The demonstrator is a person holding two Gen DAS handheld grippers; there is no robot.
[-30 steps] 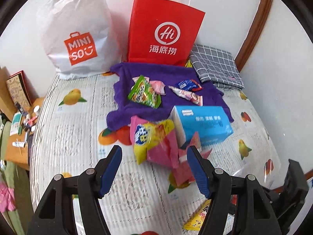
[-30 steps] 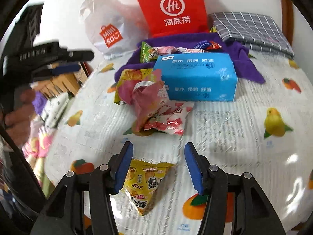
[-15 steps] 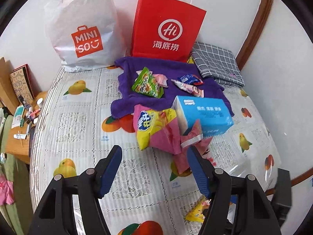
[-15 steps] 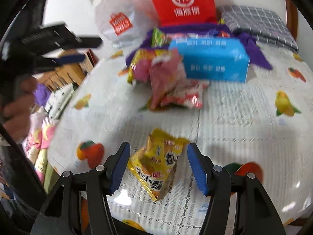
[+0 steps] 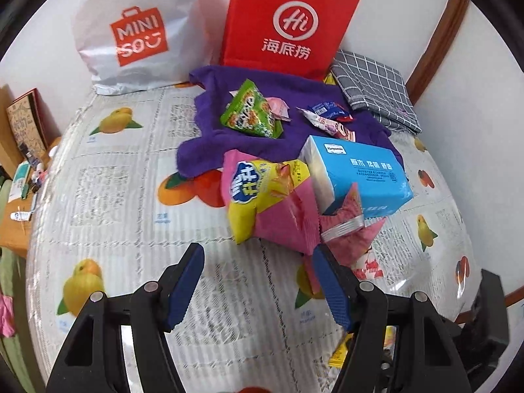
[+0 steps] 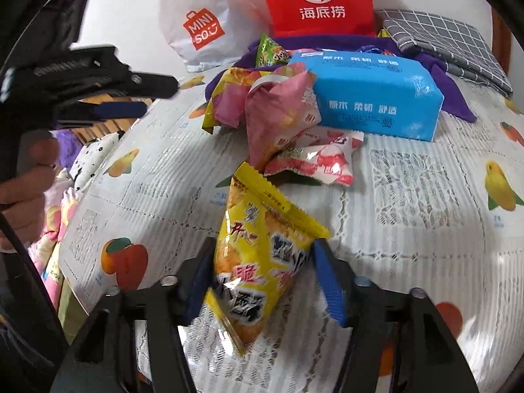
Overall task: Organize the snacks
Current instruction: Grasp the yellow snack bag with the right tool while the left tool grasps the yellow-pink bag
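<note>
I am working over a tabletop (image 5: 108,203) covered in a white cloth printed with fruit, and the step in hand is picking up one snack. My right hand-held gripper (image 6: 262,281) sits at six o'clock in the right wrist view with a yellow snack packet (image 6: 258,262) between its blue pads; the jaws are closing and both pads meet the packet's sides, so I judge the grip as just taking hold. My left hand-held gripper (image 5: 258,281) is open with nothing between its pads, pointing toward a pink and yellow snack bag (image 5: 262,196) at twelve o'clock from its tips. Beside that bag, toward two o'clock, lies a blue tissue pack (image 5: 357,173). Farther back a purple cloth (image 5: 213,121) carries a green snack packet (image 5: 252,111) and several small sweets, so I judge that cloth to be the gathering place. Behind it stand a red paper bag (image 5: 288,26) and a white plastic bag (image 5: 137,29). Next, I think the right grip must firm up without crushing the packet, then lift it clear and carry it toward the cloth at twelve o'clock. The packet's lower end is hidden behind the gripper frame, the red and white wrapper (image 6: 314,160) past it is crumpled and hard to read, and the person's hand (image 6: 26,190) is cut off at nine o'clock.
</note>
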